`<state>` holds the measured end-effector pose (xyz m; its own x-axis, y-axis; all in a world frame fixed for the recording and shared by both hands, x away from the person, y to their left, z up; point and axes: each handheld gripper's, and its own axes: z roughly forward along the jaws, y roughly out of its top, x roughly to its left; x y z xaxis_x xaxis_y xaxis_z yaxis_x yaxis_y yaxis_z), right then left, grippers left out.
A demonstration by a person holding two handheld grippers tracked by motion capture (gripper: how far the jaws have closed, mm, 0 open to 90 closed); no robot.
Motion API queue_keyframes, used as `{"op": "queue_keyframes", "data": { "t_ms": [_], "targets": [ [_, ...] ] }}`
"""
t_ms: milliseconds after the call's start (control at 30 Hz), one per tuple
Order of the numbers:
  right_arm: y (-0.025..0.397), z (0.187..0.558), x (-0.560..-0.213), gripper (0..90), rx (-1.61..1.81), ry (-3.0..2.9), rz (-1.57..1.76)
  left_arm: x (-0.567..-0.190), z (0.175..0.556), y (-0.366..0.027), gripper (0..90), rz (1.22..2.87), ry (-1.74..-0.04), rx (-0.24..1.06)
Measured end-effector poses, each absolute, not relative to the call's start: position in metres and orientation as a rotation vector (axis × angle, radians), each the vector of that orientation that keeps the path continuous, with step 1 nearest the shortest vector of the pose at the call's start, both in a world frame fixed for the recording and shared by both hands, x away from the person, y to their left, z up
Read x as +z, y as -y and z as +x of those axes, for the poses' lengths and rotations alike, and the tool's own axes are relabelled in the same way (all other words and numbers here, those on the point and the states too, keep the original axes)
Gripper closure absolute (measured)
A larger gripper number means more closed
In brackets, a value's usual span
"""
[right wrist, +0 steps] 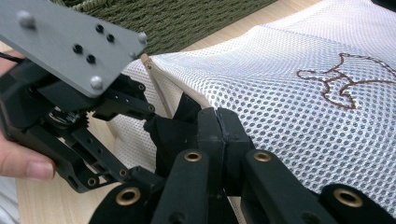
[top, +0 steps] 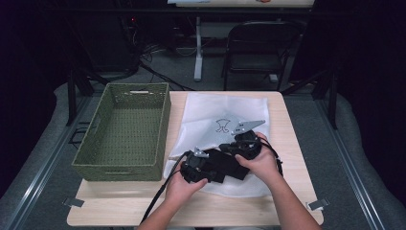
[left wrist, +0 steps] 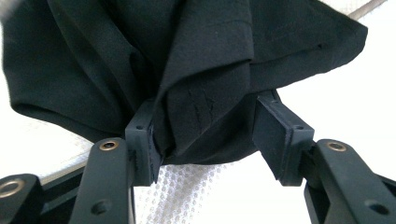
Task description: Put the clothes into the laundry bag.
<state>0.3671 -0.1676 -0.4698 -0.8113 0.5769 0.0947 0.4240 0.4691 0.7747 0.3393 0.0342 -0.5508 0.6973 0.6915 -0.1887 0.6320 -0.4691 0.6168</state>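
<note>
Your left gripper [left wrist: 205, 140]: jaws part-open, black cloth [left wrist: 187, 60] bunched between them, over white mesh bag [left wrist: 196, 196] | your right gripper [right wrist: 219, 130]: jaws closed together; whether cloth is pinched, cannot tell.

The black garment [left wrist: 196, 70] is matt woven cloth, soft and creased. The white bag [right wrist: 299, 107] is open mesh fabric with brown stitched embroidery at 2 o'clock. The basket [top: 125, 134] looks coarse woven green fibre. The table [top: 287, 129] is pale, smooth wood. The left gripper [left wrist: 210, 140] is matt black plastic with brass-coloured rivets.
</note>
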Motion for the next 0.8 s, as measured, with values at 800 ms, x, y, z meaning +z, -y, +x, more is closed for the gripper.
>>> {"op": "queue_keyframes", "data": {
  "t_ms": [800],
  "targets": [
    [0.167,0.367,-0.470,89.7,1.248,-2.540,0.869,-0.567,0.344,-0.034,66.7,2.259,-0.996,0.168]
  ]
}}
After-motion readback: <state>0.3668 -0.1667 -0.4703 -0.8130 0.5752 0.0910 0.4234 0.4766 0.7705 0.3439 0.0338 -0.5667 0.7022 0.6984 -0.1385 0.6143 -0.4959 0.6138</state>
